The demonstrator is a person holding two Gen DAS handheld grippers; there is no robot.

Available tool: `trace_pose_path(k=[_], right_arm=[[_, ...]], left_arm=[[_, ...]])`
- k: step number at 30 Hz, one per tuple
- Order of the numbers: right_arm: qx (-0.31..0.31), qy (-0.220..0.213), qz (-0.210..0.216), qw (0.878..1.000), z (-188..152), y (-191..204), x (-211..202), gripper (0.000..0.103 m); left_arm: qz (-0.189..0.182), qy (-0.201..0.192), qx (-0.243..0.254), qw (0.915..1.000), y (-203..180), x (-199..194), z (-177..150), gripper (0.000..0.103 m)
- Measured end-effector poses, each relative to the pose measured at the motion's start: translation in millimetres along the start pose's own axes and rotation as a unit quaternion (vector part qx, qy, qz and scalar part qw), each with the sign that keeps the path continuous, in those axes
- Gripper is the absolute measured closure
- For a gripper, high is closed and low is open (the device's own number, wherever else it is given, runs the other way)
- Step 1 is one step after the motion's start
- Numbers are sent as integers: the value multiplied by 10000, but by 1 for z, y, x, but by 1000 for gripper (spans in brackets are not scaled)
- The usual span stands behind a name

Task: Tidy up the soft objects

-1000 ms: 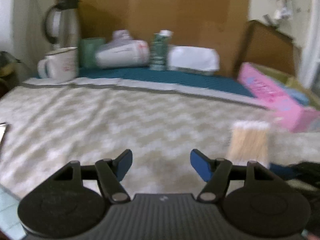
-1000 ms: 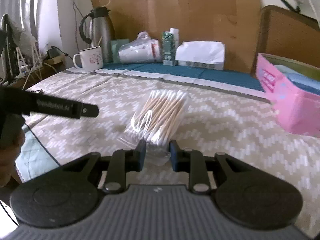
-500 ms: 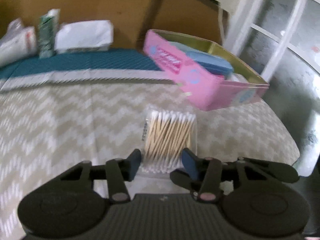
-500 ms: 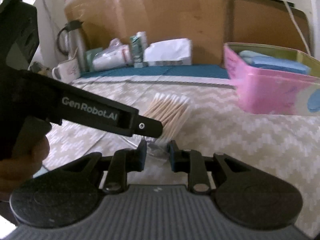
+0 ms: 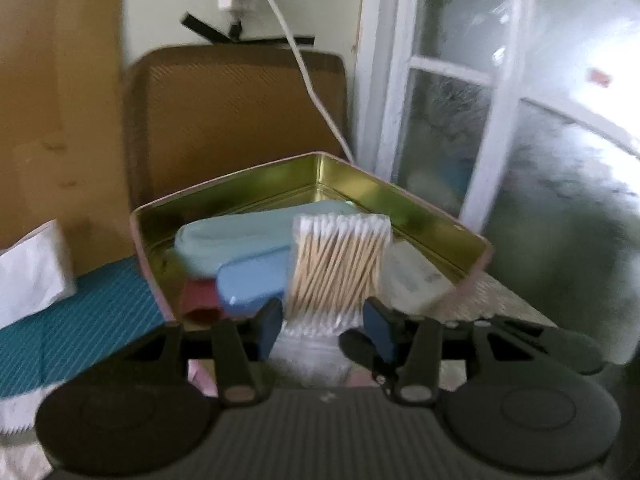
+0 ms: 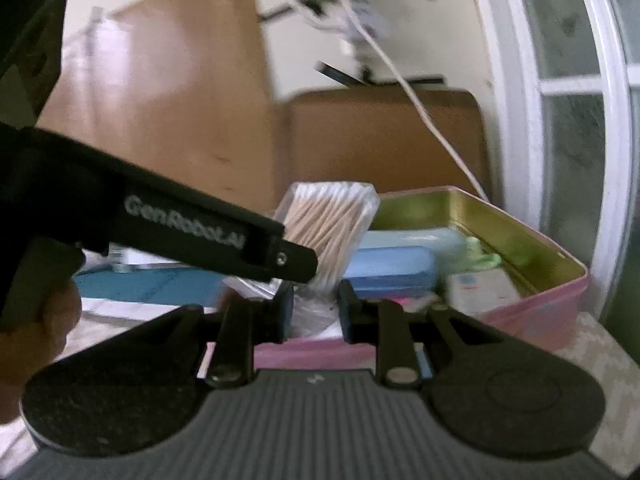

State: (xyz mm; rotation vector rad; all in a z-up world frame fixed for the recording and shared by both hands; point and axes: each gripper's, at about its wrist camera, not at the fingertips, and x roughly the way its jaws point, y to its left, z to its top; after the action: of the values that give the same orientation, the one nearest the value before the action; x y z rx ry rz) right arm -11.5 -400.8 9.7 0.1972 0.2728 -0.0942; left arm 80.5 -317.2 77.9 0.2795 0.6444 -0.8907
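Observation:
A clear bag of cotton swabs [image 5: 338,266] is held upright in the air in front of a pink tin box [image 5: 400,200] with a gold inside. Both grippers close on the bag's lower end: my left gripper [image 5: 324,326] from one side, my right gripper [image 6: 313,310] from the other. The bag also shows in the right wrist view [image 6: 326,224], partly behind the left gripper's black body [image 6: 160,228]. The tin [image 6: 560,292] holds light blue packs [image 6: 390,266], a green item [image 6: 486,258] and a white pack [image 6: 482,292].
A white tissue pack [image 5: 30,270] lies on a teal mat [image 5: 80,320] at the left. A brown chair back [image 5: 236,120] stands behind the tin, with a white cable [image 5: 312,92] hanging over it. A window [image 5: 520,120] is at the right.
The swab bag has been lifted off the zigzag cloth and carried right to the tin. The left gripper has closed on the bag beside the right one.

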Motion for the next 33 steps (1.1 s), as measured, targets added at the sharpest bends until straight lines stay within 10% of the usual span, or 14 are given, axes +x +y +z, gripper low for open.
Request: trace_pose_path(k=[2, 13, 21, 26, 33], right_arm=[[-38, 158, -285, 9995, 5, -16, 23, 46], [544, -100, -472, 9974, -13, -40, -15, 47], [991, -236, -320, 9943, -17, -25, -53, 46], [1498, -139, -46, 9886, -20, -19, -72, 45], [1577, -155, 96, 9873, -26, 5, -103, 40]], left_arm=[[357, 192, -101, 9991, 2, 27, 8, 54], [1193, 380, -317, 9916, 10, 0, -18, 47], [1436, 164, -221, 9892, 2, -63, -51, 30], [1677, -40, -147, 9857, -4, -98, -77, 0], [1814, -149, -232, 9830, -11, -139, -115, 0]])
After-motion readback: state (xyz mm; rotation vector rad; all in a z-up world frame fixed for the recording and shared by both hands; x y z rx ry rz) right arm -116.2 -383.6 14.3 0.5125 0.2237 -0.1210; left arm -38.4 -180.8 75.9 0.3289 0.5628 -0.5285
